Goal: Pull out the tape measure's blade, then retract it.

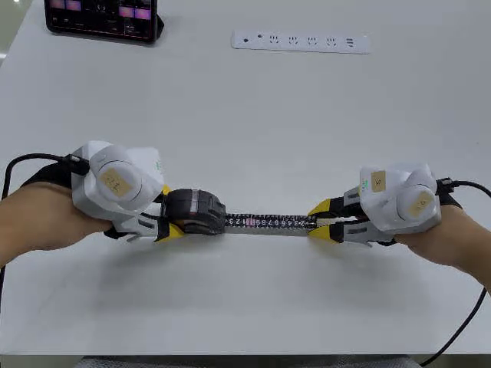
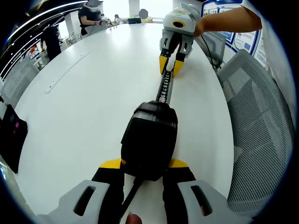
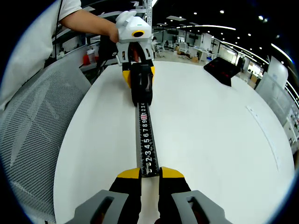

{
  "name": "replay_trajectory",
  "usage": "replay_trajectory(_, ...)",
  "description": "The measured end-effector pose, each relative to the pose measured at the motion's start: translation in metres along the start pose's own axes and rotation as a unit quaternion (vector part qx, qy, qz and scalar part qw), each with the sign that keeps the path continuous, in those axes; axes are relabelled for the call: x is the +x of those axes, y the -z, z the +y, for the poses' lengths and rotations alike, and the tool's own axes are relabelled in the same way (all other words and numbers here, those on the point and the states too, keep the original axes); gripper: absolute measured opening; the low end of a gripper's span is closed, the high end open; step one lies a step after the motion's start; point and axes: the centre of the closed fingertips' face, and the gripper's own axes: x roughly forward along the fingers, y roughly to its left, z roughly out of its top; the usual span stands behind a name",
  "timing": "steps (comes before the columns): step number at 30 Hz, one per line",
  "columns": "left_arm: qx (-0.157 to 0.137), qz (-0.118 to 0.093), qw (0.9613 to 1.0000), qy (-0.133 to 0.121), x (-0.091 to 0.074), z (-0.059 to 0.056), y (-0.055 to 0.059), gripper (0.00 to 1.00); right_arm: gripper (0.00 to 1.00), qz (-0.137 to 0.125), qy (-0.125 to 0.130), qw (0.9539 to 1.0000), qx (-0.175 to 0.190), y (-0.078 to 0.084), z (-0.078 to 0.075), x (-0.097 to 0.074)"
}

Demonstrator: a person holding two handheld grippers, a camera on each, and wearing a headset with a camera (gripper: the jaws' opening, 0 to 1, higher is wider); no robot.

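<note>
White surface (image 1: 245, 115), head view looking down. Tape measure (image 1: 193, 211) lies near the front edge, left of centre, with its dark case on its side. The left gripper (image 1: 169, 211) has it: the yellow-tipped fingers (image 2: 111, 164) are clamped on either flank of the case, seen plainly in the left gripper view.

Blade (image 1: 268, 222) is drawn out of the case to the right, low along the surface and straight, printed numerals facing up. The right gripper (image 1: 316, 221) is at its far end. In the right gripper view, its fingers (image 3: 128, 174) are closed together on the blade's tip, one to each side.

The two grippers are well apart, facing each other along the blade. A hand holds each one.

At the far edge of the surface: a white power strip (image 1: 301, 41) and a dark screen (image 1: 102, 17) to its left. A mesh chair (image 2: 261, 130) stands beside the surface.
</note>
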Motion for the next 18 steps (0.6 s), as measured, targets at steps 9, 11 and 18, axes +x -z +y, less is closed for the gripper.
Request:
replay_trajectory(9, 0.0, 0.0, 1.0, -0.001, 0.0, 0.0, 0.0, 0.26, 0.09, 0.009, 0.005, 0.9999, 0.003, 0.008, -0.002, -0.006)
replay_trajectory(11, 0.001, 0.001, 1.0, -0.001, 0.0, 0.0, 0.0, 0.26, 0.09, 0.012, 0.005, 0.9999, 0.003, 0.01, -0.002, -0.007)
replay_trajectory(18, 0.0, 0.002, 1.0, -0.003, 0.0, 0.0, 0.0, 0.26, 0.09, 0.017, 0.009, 0.9998, 0.004, 0.014, -0.002, -0.013)
